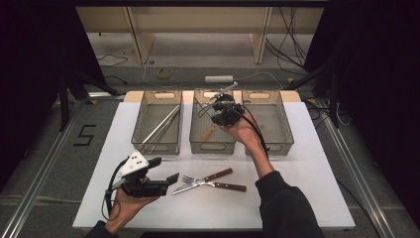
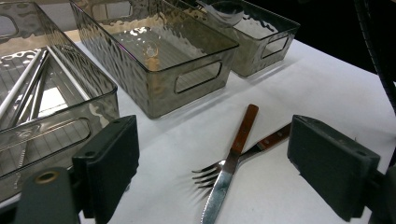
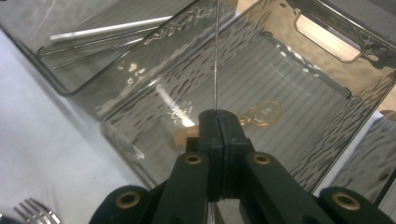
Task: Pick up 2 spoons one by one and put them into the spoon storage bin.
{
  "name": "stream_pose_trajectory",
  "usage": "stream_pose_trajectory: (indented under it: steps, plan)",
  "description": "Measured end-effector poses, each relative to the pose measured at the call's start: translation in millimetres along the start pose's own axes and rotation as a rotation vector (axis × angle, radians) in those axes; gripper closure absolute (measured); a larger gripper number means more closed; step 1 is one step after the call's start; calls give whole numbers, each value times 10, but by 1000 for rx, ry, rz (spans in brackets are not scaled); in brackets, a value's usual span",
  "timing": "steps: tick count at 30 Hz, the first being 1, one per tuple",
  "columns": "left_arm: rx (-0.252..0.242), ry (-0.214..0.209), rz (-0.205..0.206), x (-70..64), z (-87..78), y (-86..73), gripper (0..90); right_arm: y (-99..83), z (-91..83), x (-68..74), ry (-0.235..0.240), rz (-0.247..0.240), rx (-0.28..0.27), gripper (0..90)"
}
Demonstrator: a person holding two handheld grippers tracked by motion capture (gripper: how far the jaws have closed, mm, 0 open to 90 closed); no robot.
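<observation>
While the left gripper (image 2: pixel 212 172) gapes, the right gripper's (image 3: pixel 218 122) fingers pinch a knife (image 3: pixel 216 56) blade edge-on.

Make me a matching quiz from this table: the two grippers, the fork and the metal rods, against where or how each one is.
1 left gripper
2 right gripper
3 fork
4 metal rods

A in the left bin
B jaws open
C shut on a thin utensil
D crossed with a knife on the table

Pairs: 1-B, 2-C, 3-D, 4-A

Thin steel knife (image 3: pixel 216 56) upright over middle bin (image 3: pixel 327 60).
</observation>
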State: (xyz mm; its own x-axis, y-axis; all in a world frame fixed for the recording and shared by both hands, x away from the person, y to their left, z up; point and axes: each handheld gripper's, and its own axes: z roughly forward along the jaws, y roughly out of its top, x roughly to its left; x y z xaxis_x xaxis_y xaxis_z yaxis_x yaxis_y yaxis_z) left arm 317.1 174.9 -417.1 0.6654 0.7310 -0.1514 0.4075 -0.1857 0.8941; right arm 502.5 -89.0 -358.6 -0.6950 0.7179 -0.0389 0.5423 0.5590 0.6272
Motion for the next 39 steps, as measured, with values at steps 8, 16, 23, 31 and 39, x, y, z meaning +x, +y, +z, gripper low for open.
stream_pose_trajectory:
  steps: [8, 16, 23, 31, 39]
  plan:
    - [-7, 2, -3, 6, -2, 2, 163, -8, 145, -26, -13, 34, 3, 900]
    - [-9, 3, 1, 7, -7, 4, 163, -84, 284, -19, -15, 54, 29, 900]
    - [-11, 4, 0, 5, -7, 5, 162, -150, 381, -26, -7, 79, 47, 900]
    - [-11, 5, 0, 7, -4, 4, 162, -216, 457, -28, 5, 95, 67, 897]
    - [-15, 7, -3, 2, -4, 2, 162, -210, 464, -25, 23, 119, 76, 739]
